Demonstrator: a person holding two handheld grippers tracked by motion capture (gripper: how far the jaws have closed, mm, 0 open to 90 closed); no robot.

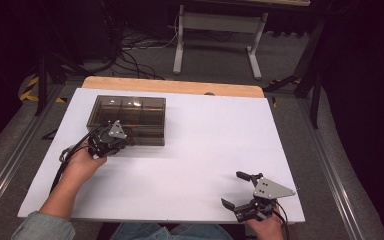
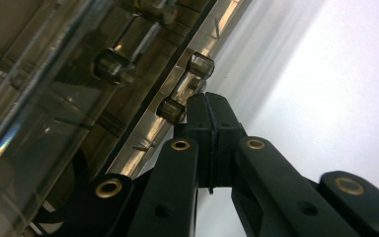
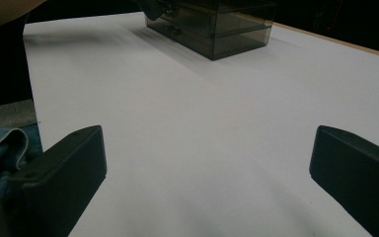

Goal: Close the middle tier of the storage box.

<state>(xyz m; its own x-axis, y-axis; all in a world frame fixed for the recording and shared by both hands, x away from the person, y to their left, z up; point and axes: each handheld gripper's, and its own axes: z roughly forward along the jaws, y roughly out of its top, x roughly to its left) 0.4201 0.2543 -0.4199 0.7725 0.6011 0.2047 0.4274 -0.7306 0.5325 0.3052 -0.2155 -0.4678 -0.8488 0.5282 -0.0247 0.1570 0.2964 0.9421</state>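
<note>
**Left gripper at the box's latch, right gripper idle at the desk's near edge**

From above, a smoky transparent compartment box (image 1: 128, 119) sits on the white desk (image 1: 195, 150), toward its far left part, lid down, with dividers faintly visible through the top. The left gripper (image 1: 111, 139) is pressed up against the near front side of the box, close to its left corner, the person's left hand (image 1: 82, 161) wrapped behind it and a denim sleeve (image 1: 42, 227) at the bottom edge. The right gripper (image 1: 240, 192) lies well apart from the box, at the near right edge of the desk, its fingers spread wide and pointing left, with bare desk between them. Beyond the desk, cables (image 1: 130, 55) trail over a grey floor near a white frame stand (image 1: 219, 40).

From the left gripper's camera, the fingers (image 2: 212, 128) are drawn tight together, their tips meeting right at a small clear latch tab (image 2: 185, 89) on the box front (image 2: 54, 89). Whether the tab is actually pinched between them or just touching the tips, I cannot tell.

From the right gripper's camera, the two fingers (image 3: 64, 173) stand far apart over the white desk, nothing between them. The box (image 3: 217, 27) sits far off at the top, and a fold of denim (image 3: 2, 148) shows at the left.
</note>
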